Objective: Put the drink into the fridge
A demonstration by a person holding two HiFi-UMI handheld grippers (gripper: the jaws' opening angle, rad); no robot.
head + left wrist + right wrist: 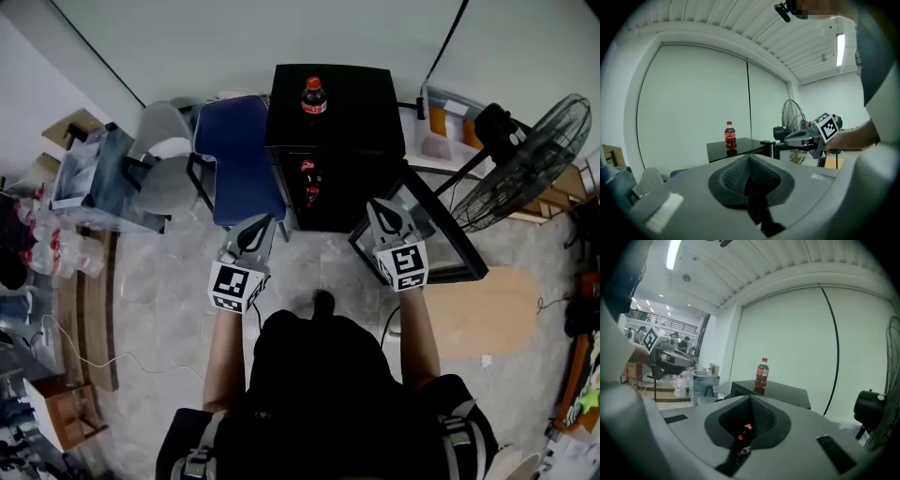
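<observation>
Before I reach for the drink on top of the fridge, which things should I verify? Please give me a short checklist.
1. The drink bottle stands upright on top of the fridge: ok.
2. The fridge door is swung open: ok.
3. The left gripper is open for a grasp: not ok; its jaws are together and it is empty.
4. The right gripper is open for a grasp: not ok; its jaws are together and it is empty.
5. There is free room inside the fridge: cannot tell; at least one other bottle is already inside.
</observation>
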